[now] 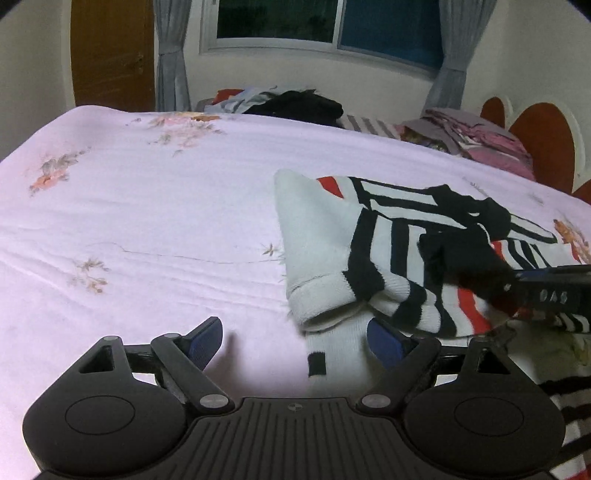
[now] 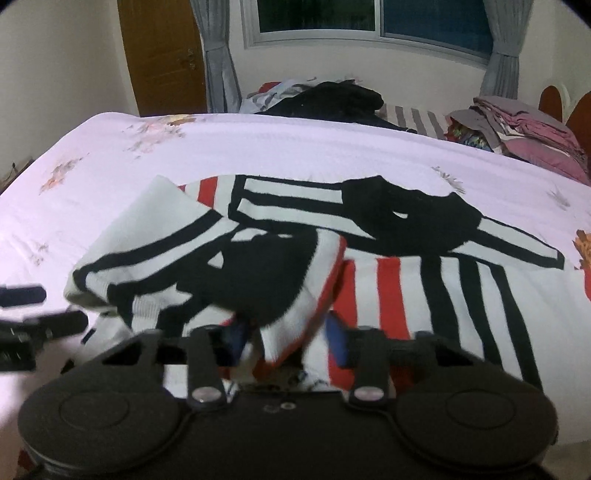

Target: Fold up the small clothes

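Observation:
A small white sweater [image 1: 317, 236] with black and red stripes lies on the pink bedsheet [image 1: 147, 221], its left side folded over. My left gripper [image 1: 295, 343] is open and empty, just above the sheet at the sweater's near left hem. My right gripper [image 2: 288, 343] is partly closed around a lifted fold of the sweater [image 2: 258, 273]; how firmly it grips is unclear. The right gripper also shows at the right edge of the left wrist view [image 1: 546, 291]. The left gripper's fingers [image 2: 22, 295] show at the left edge of the right wrist view.
A pile of dark and mixed clothes [image 1: 291, 101] lies at the bed's far edge. Folded purple and grey laundry [image 1: 476, 136] is stacked at the far right by the red headboard [image 1: 546, 140]. A wooden door [image 1: 110, 55] and a curtained window [image 1: 325, 22] are behind.

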Tool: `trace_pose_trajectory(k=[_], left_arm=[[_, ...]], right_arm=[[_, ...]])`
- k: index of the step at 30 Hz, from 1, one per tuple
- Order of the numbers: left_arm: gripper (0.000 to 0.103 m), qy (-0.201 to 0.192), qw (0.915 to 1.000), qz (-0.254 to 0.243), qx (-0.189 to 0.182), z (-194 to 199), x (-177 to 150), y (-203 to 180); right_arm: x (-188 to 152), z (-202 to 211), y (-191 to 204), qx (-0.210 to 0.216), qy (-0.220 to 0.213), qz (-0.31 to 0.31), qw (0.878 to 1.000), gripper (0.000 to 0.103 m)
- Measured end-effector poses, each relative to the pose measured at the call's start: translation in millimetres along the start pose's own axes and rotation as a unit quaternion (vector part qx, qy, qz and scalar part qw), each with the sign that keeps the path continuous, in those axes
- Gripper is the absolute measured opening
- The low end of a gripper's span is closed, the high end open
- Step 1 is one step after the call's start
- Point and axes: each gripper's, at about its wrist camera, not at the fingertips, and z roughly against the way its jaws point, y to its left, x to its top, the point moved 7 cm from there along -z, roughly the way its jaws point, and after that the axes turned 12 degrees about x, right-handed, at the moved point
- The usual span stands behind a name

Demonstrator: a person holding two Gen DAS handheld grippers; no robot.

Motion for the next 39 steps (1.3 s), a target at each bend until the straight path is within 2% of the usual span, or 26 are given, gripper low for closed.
trace_pose_trajectory(k=[4, 5, 6, 9, 11, 14, 15, 17, 20, 23, 24, 26, 28, 31, 34, 37, 39], left_arm=[[0.06, -0.014, 0.9998, -0.015, -0.005, -13.3, 6.8, -14.1], [0.049, -0.019, 0.9996, -0.02, -0.003, -15.4, 9.1, -18.8], [0.043, -0.021, 0.9996, -0.016, -0.004, -17.3, 11.5, -20.7], [0.037, -0.033, 0.9993, -0.015, -0.007, -17.1, 18.6, -25.5], [0.037, -0.034, 0.999, -0.029, -0.01, -16.8, 19.0, -30.3], [0.023, -0.022, 0.9985, -0.051, -0.008, -19.9, 12.8, -37.6], [0.023, -0.018, 0.9986, -0.049, -0.006, -20.1, 11.4, -37.7], [0.023, -0.015, 0.9988, -0.046, -0.007, -18.4, 9.3, -37.3], [0.023, -0.014, 0.9985, -0.052, -0.009, -13.4, 10.2, -38.9], [0.023, -0.012, 0.9982, -0.058, -0.007, -13.8, 10.6, -39.8], [0.023, -0.011, 0.998, -0.061, -0.006, -14.0, 10.2, -40.1], [0.023, -0.009, 0.9979, -0.064, -0.004, -15.5, 9.6, -40.8], [0.023, -0.008, 0.9978, -0.066, -0.002, -16.2, 9.5, -41.8], [0.023, -0.006, 0.9978, -0.066, -0.002, -15.5, 10.3, -41.7], [0.023, -0.002, 0.9979, -0.064, -0.005, -15.5, 10.1, -42.1], [0.023, 0.005, 0.9979, -0.064, -0.002, -16.1, 9.7, -44.2], [0.024, 0.016, 0.998, -0.061, -0.013, -12.8, 11.4, -43.3]], right_arm=[[8.8, 13.5, -11.1, 0.013, -0.031, -0.04, 0.999, 0.01], [12.1, 22.5, -17.5, 0.008, -0.046, -0.051, 0.998, 0.008], [14.5, 31.1, -23.5, 0.004, -0.059, -0.062, 0.996, 0.007], [19.7, 62.3, -56.1, -0.023, -0.1, -0.099, 0.99, 0.007], [14.0, 74.2, -79.7, -0.038, -0.103, -0.125, 0.986, 0.007], [-7.1, 77.7, -106.5, -0.056, -0.088, -0.157, 0.982, 0.007], [-15.4, 77.7, -113.5, -0.064, -0.081, -0.167, 0.981, 0.007], [-32.3, 73.5, -123.0, -0.052, -0.059, -0.202, 0.976, 0.009], [-41.3, 74.2, -125.9, -0.053, -0.056, -0.214, 0.974, 0.022], [-41.0, 75.3, -125.9, -0.037, -0.065, -0.231, 0.97, 0.039], [-40.0, 73.6, -128.8, -0.039, -0.062, -0.232, 0.97, 0.04], [-38.9, 72.1, -132.8, -0.035, -0.065, -0.236, 0.969, 0.035], [-38.0, 70.7, -134.6, -0.027, -0.063, -0.243, 0.968, 0.01], [-31.1, 76.5, -128.5, -0.03, -0.074, -0.214, 0.974, 0.008], [-24.5, 91.4, -122.2, -0.057, -0.093, -0.169, 0.98, 0.007], [-39.0, 79.1, -129.4, -0.058, -0.048, -0.179, 0.981, 0.009], [-44.5, 77.8, -132.0, -0.049, -0.043, -0.191, 0.979, 0.013]])
